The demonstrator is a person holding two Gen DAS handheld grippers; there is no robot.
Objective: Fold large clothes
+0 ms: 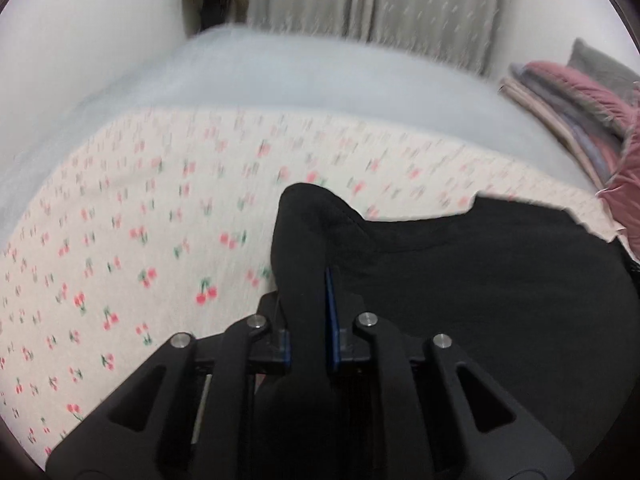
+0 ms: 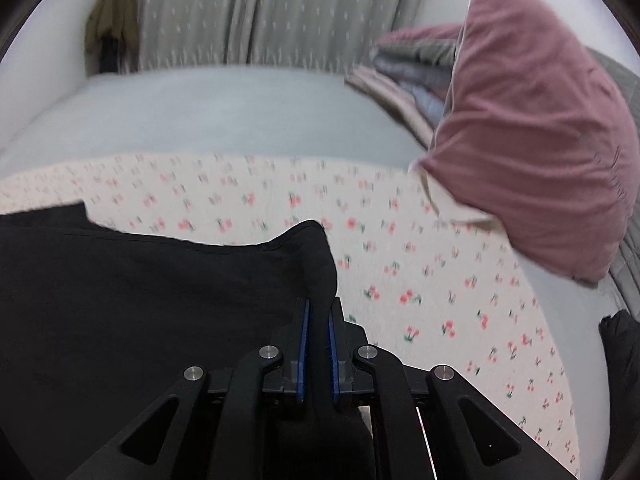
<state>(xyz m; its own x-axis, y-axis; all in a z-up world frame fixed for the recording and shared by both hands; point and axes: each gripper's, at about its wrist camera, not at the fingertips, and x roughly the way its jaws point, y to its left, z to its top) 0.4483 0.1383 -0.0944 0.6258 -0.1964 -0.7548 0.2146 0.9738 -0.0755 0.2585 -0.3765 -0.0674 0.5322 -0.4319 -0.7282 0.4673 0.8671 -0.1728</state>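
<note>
- Jaws of the left gripper (image 1: 308, 280) are clamped on a bunched fold of the black garment (image 1: 480, 280), low in the centre of the left wrist view; the cloth rises in a hump above the blue pads.
- Jaws of the right gripper (image 2: 318, 304) are likewise pinched together on a corner of the same black garment (image 2: 140, 300), low in the centre of the right wrist view, with a peak of cloth standing up over them.
- Between the two grips the garment hangs as a broad dark sheet, filling the lower right of the left view and the lower left of the right view.
- Beyond it lies a cherry-print sheet (image 1: 140, 220) spread over the bed (image 1: 300, 80), whose pale blue cover shows in the middle of the frame.
- At the right, a pink pillow (image 2: 532, 128) rests on the sheet's edge, with folded blankets (image 2: 412, 80) stacked behind it.
- Farthest back, grey curtains (image 2: 260, 12) hang at the top, and an olive coat (image 2: 114, 16) at the upper left.
</note>
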